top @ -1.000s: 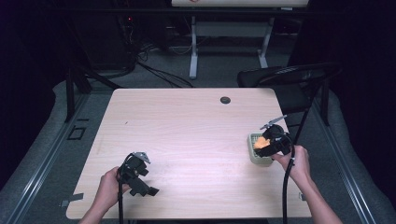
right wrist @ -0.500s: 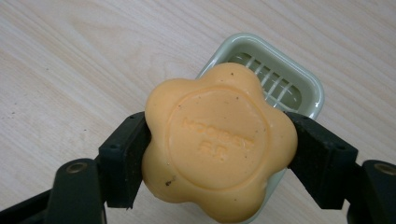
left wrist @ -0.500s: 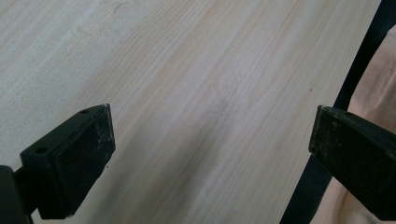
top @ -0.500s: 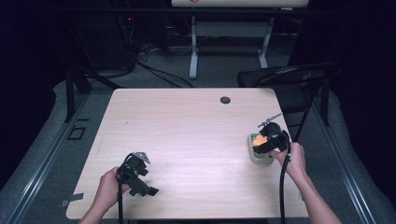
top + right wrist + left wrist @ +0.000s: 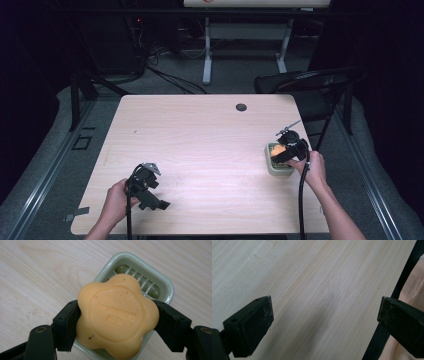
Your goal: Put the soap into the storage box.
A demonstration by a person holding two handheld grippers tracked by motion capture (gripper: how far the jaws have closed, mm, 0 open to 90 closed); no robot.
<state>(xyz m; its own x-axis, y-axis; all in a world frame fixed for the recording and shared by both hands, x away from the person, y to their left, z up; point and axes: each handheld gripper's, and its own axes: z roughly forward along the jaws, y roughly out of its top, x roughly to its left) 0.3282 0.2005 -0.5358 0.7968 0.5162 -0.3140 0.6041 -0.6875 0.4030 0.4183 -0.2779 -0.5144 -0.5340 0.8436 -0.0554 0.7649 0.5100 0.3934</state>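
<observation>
While left gripper point(image 5: 150, 192) stays put, fingers spread, right gripper point(image 5: 117, 322) clamping orange soap point(image 5: 116, 318) has sunk over green dish point(image 5: 160, 287).

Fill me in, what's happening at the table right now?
A person is working with a hand-held gripper in each hand. The right hand-held gripper is shut on an orange flower-shaped soap, holding it just over a pale green soap dish near the right edge of the wooden table. Whether the soap touches the dish I can't tell. The left hand-held gripper sits open over bare tabletop near the front left, holding nothing.
</observation>
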